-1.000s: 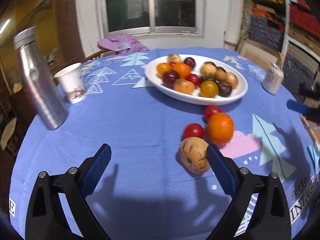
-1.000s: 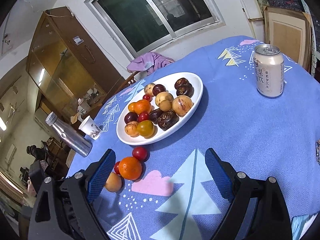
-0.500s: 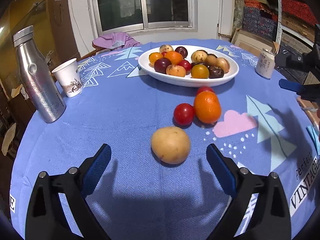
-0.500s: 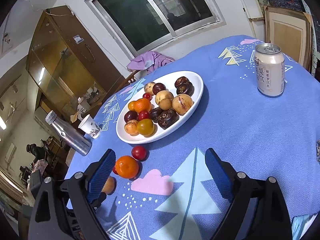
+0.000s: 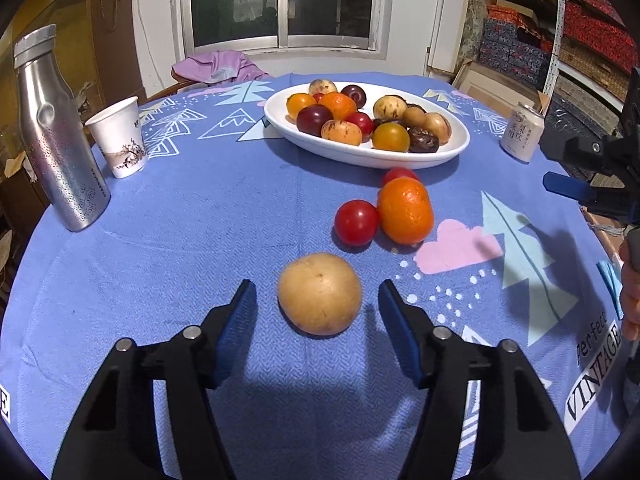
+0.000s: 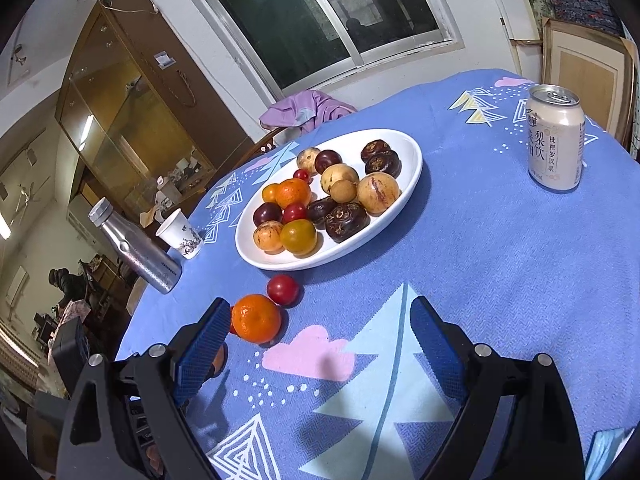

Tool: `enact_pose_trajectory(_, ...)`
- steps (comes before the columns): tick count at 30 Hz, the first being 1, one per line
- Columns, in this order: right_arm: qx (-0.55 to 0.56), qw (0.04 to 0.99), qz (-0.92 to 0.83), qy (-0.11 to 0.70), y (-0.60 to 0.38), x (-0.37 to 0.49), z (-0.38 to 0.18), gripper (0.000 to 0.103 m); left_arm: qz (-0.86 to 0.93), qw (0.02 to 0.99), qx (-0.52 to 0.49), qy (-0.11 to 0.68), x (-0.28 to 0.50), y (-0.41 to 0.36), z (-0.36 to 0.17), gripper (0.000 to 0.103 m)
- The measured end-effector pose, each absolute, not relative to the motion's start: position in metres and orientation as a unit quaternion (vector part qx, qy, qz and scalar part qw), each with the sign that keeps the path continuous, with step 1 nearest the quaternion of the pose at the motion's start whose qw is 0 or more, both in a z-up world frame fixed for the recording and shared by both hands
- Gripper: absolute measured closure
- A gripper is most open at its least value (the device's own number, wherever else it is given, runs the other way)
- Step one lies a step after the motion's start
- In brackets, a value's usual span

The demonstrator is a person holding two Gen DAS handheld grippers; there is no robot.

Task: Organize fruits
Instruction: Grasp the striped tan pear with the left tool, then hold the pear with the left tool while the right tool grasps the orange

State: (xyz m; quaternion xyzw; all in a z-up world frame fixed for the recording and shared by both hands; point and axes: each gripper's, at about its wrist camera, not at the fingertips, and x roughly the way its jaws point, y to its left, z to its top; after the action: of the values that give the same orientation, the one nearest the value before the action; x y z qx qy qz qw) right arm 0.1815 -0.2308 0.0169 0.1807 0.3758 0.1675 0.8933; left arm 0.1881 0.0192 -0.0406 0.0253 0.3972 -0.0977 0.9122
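The tan round fruit [image 5: 320, 293] lay on the blue tablecloth [image 5: 192, 216] squarely between the blue pads of the left gripper [image 5: 316, 312], with cloth showing on both sides of it, so the pads were not yet touching; the jaws had just been closing around it and stood part-way in. From that fruit, a red tomato [image 5: 356, 222] and an orange [image 5: 405, 210] sat at about one o'clock, touching each other, with a second tomato [image 5: 398, 174] behind them, near the rim of the white plate [image 5: 448, 152] heaped with fruit at twelve o'clock. A second earlier the fruit had been against the right-hand pad, off centre; the wide jaws had since come to frame it evenly. The right gripper [image 6: 316, 356] stayed open wide over bare cloth, the orange [image 6: 256, 318] at its ten o'clock
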Motion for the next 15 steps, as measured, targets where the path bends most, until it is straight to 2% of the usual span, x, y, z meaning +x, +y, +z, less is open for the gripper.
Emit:
enact_pose_trajectory(3,0.176,0.893,0.171,0.377,-0.227,0.181,0.016,0.011,-0.107,0.911,0.02,0.398,0.188,0.019,-0.041,0.05)
enact_pose_trajectory(8,0.162,0.893,0.175,0.382,-0.219,0.18,0.013,0.011,-0.111,0.91,0.016,0.4,0.19,0.019,-0.041,0.051)
enact_pose_trajectory(12,0.138,0.894,0.186,0.384,-0.208,0.179,0.011,0.011,-0.105,0.91,0.015,0.401,0.193,0.019,-0.041,0.059)
enact_pose_trajectory(15,0.131,0.887,0.204,0.393,-0.198,0.179,0.007,0.011,-0.105,0.91,0.015,0.401,0.194,0.019,-0.041,0.059)
